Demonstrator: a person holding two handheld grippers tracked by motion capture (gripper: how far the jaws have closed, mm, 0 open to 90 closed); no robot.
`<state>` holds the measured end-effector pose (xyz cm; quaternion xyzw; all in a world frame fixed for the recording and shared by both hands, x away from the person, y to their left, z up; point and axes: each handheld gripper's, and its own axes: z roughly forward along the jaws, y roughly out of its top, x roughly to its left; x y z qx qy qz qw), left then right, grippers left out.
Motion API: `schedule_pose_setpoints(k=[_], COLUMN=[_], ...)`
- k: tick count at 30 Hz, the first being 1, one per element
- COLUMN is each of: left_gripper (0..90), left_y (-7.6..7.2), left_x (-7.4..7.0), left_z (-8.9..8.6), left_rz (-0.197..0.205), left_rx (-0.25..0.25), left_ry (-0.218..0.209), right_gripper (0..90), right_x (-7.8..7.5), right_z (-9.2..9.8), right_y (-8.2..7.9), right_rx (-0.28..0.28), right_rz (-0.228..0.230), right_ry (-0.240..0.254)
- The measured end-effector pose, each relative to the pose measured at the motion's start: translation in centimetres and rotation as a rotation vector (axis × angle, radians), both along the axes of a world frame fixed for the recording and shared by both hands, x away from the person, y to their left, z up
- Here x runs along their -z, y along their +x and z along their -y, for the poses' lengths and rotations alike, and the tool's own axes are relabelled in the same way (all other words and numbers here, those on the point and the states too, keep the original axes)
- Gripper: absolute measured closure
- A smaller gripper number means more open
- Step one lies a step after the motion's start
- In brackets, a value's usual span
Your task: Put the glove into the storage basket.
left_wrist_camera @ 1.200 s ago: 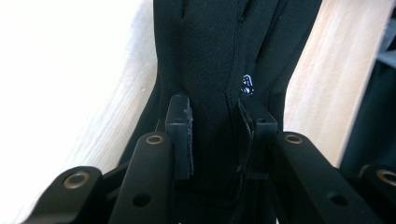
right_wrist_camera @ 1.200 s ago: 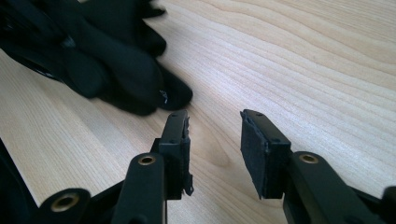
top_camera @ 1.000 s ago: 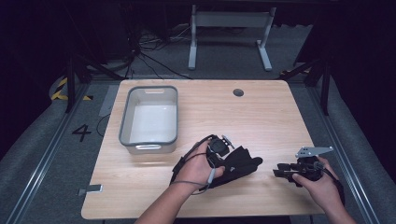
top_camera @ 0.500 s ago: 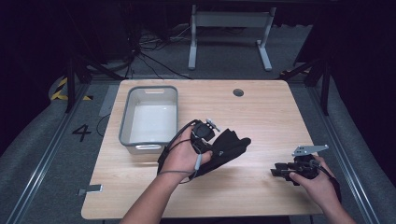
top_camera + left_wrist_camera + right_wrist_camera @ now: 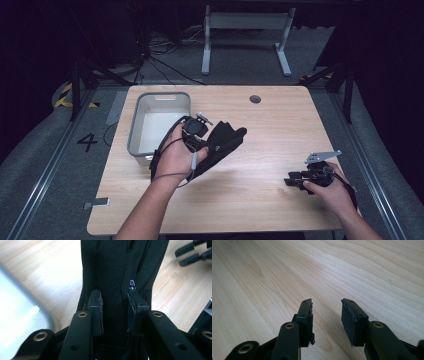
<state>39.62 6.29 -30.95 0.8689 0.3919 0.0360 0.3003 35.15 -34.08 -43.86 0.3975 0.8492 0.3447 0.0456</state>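
Jaws of the left gripper point(image 5: 114, 312) are clamped on a black fabric glove point(image 5: 222, 142), which hangs above the pale wooden table point(image 5: 260, 200) just right of the grey rectangular plastic bin point(image 5: 136, 125); its finger end points toward the far right. In the left gripper view the pads press the cloth from both sides. Near the table's right edge, the right gripper point(image 5: 327, 315) rests low with its jaws apart and holding nothing.

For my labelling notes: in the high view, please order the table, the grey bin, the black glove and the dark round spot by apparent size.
1. table
2. grey bin
3. black glove, lifted nearer the camera, so slightly unsure
4. dark round spot
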Motion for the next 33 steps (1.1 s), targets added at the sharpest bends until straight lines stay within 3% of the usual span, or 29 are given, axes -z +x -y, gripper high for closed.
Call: schedule_pose_setpoints(k=[9, 16, 28, 33], left_gripper=[68.8, 68.8, 68.7, 68.6], left_y=[2.0, 4.1, 8.0, 9.0], left_x=[-1.5, -2.2, -0.2, 1.0], left_z=[-3.4, -5.8, -8.6, -10.0], left_rz=[0.018, 0.039, 0.012, -0.008], left_rx=[-0.114, -0.216, -0.401, -0.475], left_ry=[-0.036, -0.034, -0.029, -0.065], right_gripper=[61.1, 60.7, 60.0, 59.1], right_x=[0.2, 0.1, 0.2, 0.1], right_z=[-0.4, -0.1, 0.0, 0.0], right_y=[0.1, -0.2, -0.6, -0.7], right_rx=[-0.005, 0.012, 0.017, 0.019], right_rz=[0.002, 0.008, 0.009, 0.013], right_ry=[-0.004, 0.003, 0.0, 0.003])
